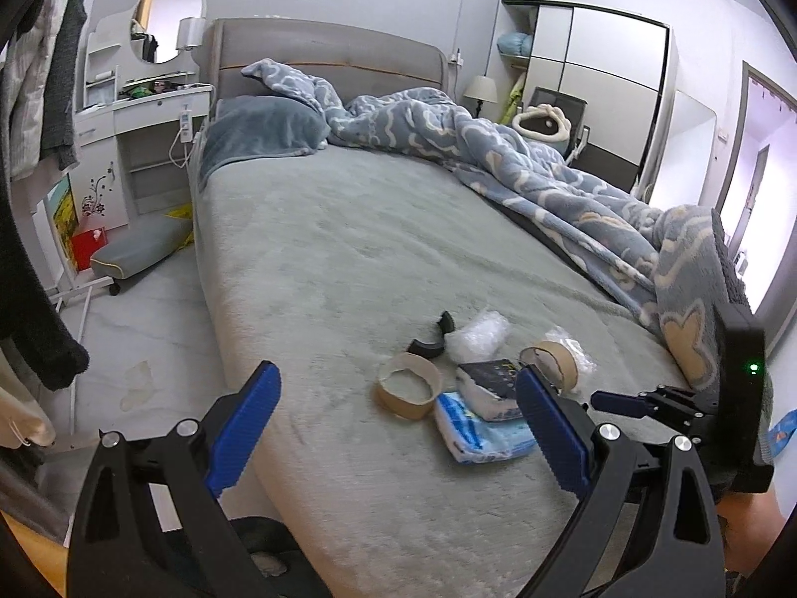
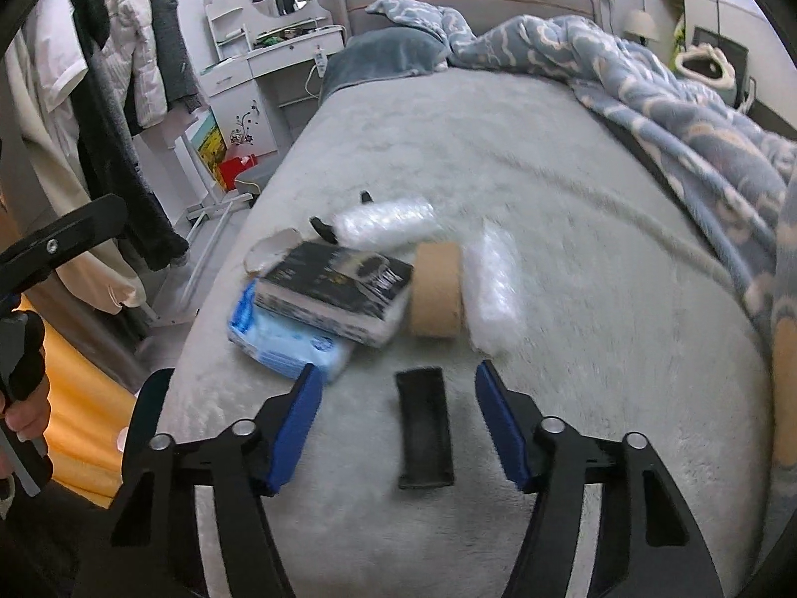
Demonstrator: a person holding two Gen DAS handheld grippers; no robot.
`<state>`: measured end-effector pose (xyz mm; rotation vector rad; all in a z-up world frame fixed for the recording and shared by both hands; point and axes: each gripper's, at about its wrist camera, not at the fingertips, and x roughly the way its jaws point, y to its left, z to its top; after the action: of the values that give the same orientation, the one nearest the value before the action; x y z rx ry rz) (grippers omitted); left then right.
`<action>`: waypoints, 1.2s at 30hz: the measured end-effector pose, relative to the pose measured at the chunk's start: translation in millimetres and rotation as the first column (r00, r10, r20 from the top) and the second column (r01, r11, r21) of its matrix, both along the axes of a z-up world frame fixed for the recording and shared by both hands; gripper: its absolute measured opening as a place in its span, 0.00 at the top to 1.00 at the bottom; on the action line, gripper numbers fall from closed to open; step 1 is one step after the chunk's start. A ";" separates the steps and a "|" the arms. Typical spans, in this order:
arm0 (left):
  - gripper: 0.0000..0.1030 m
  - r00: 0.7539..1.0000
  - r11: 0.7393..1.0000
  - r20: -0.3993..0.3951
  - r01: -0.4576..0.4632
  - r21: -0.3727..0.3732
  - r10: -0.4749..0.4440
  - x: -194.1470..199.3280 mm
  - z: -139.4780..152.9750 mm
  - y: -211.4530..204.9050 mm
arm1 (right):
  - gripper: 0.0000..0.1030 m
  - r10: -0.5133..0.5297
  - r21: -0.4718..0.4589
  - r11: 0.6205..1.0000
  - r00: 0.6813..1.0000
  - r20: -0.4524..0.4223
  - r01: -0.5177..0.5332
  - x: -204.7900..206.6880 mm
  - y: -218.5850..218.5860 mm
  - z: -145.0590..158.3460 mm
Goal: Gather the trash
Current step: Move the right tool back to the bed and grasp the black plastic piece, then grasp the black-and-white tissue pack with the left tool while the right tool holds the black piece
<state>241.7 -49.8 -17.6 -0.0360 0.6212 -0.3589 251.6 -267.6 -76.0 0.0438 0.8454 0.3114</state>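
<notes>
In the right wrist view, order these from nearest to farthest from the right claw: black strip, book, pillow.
1. Black strip: on the bed, between the open jaws of the right claw.
2. Book: ahead and left, on the blue pack.
3. Pillow: far end, by the headboard.

1. Ahead of you is the bed with its grey upholstered headboard.
2. A rumpled blue patterned blanket lies heaped along the bed's right side.
3. A blue-grey pillow rests against the headboard.
4. To your left stands a white dressing table with an oval mirror.
5. Coats hang at far left.
6. A white wardrobe fills the far right corner, a bedside lamp beside it.
</notes>
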 end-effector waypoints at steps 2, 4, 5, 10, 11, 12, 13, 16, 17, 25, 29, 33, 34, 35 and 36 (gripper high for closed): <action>0.06 1.000 1.000 -0.004 0.007 0.001 -0.007 0.5 -1.2 -5.4 | 0.44 -0.001 0.026 1.000 1.000 -0.011 0.001 2.0 -3.6 -3.1; 0.06 1.000 1.000 -0.011 0.017 0.008 -0.016 1.6 -3.8 -12.6 | 0.47 0.003 0.035 0.999 1.000 -0.015 -0.002 3.3 -5.0 -4.8; 0.06 1.000 1.000 -0.014 0.020 0.012 -0.020 1.8 -5.0 -15.7 | 0.49 0.004 0.034 0.999 1.000 -0.016 -0.004 3.8 -4.8 -5.4; 0.06 0.999 0.999 -0.027 0.046 0.024 -0.045 3.7 -11.2 -31.2 | 0.62 0.021 0.036 0.999 1.000 -0.022 -0.020 8.0 -5.5 -8.5; 0.06 0.998 0.998 -0.028 0.050 0.028 -0.049 4.1 -12.2 -33.9 | 0.66 0.022 0.034 0.999 0.999 -0.025 -0.021 8.7 -5.5 -9.1; 0.06 0.998 0.998 -0.031 0.052 0.031 -0.051 5.3 -13.2 -36.3 | 0.68 0.021 0.035 0.999 0.999 -0.026 -0.020 9.3 -5.5 -9.4; 0.06 0.998 0.998 -0.035 0.055 0.034 -0.053 6.2 -14.8 -39.1 | 0.73 0.020 0.034 0.999 0.999 -0.028 -0.019 9.7 -5.9 -9.7; 0.06 0.997 0.998 -0.049 0.058 0.033 -0.056 9.2 -19.2 -46.8 | 0.77 0.020 0.035 0.999 0.999 -0.032 -0.019 9.4 -7.8 -9.9; 0.06 0.997 0.998 -0.053 0.059 0.033 -0.058 10.2 -20.5 -49.9 | 0.78 0.023 0.035 0.999 0.999 -0.030 -0.021 8.8 -8.5 -9.5; 0.06 0.995 0.994 -0.066 0.084 0.074 -0.079 12.2 -27.9 -81.0 | 0.78 -0.004 0.059 0.998 1.000 0.018 0.003 1.8 -31.5 1.3; 0.06 0.994 0.988 -0.085 0.085 0.129 -0.074 14.9 -36.5 -95.8 | 0.78 -0.029 0.082 0.996 0.999 0.038 0.026 -1.3 -49.5 4.1; 0.06 0.991 0.981 -0.111 0.092 0.170 -0.073 18.7 -46.7 -107.4 | 0.78 -0.050 0.104 0.994 0.998 0.037 0.046 -2.9 -64.7 3.1; 0.06 0.990 0.979 -0.117 0.094 0.183 -0.073 19.7 -49.5 -110.6 | 0.78 -0.051 0.108 0.993 0.998 0.038 0.047 -3.3 -67.7 3.2; 0.06 0.990 0.977 -0.121 0.094 0.192 -0.072 20.2 -51.7 -113.2 | 0.78 -0.053 0.111 0.993 0.998 0.041 0.048 -4.6 -70.8 3.8; 0.06 0.990 0.976 -0.124 0.094 0.199 -0.070 20.7 -53.4 -115.2 | 0.78 -0.054 0.113 0.992 0.998 0.044 0.049 -4.5 -73.2 4.7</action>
<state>262.4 -165.0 -71.0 0.1669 0.7743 -0.3729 247.1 -340.8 -71.4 0.1616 0.7783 0.3101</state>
